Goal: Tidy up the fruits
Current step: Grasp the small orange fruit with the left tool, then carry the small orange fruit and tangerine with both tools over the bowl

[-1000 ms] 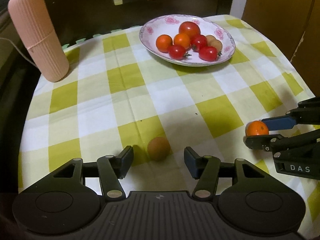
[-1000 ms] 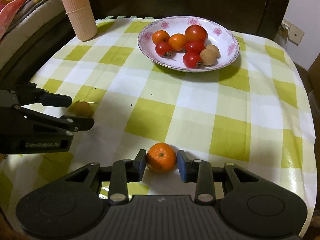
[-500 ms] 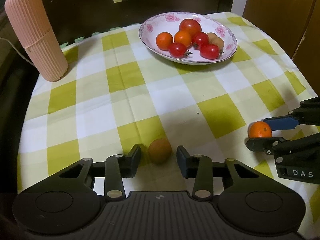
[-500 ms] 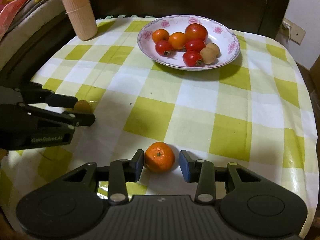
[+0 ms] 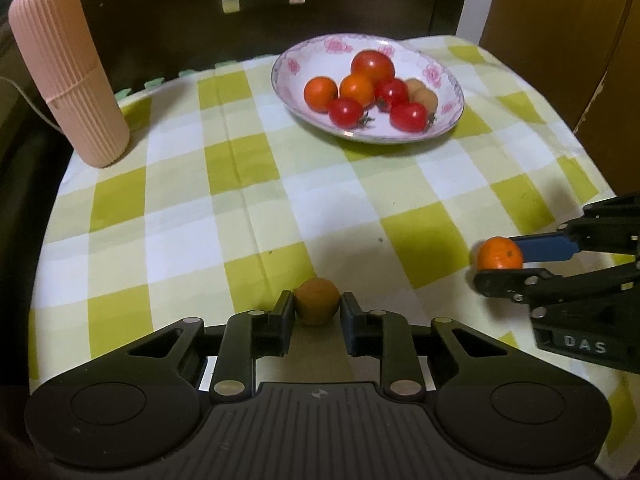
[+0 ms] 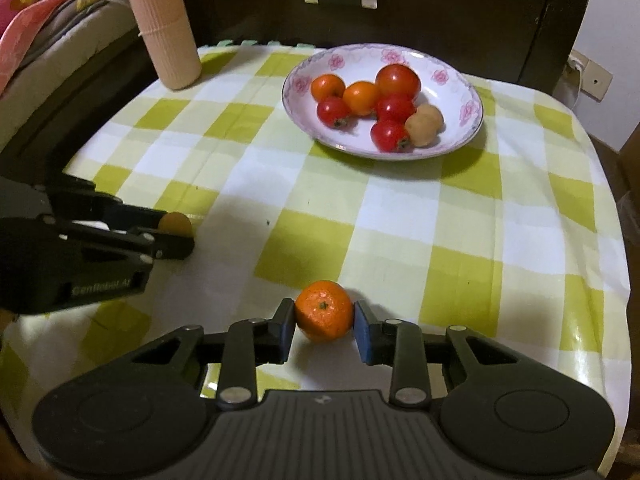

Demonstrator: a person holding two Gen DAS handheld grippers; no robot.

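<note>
Left gripper (image 5: 317,307): jaws drawn in tight, both pads pressed against a small brown fruit (image 5: 317,301) sitting on the cloth (image 5: 280,184). Right gripper (image 6: 324,316): the jaws have just been closing, and both pads now press on an orange (image 6: 324,310), which also rests on the cloth. In the left view the right gripper shows at the right margin with the orange between its fingers; in the right view the left gripper shows at the left margin with the brown fruit at its tips.

Both held fruits lie in the near part of the table, well apart from each other and from the plate (image 6: 468,120). The plate stands at the far side, near the back edge, holding red tomatoes, orange fruits and two brown fruits; bare white floor remains at its near rim. A pink ribbed cylinder (image 5: 68,64) stands upright at the far left corner, close to the edge.

The checked cloth between grippers and plate is bare. The cloth drops away at left and right edges. A dark drawer front (image 6: 360,12) rises directly behind the table.
</note>
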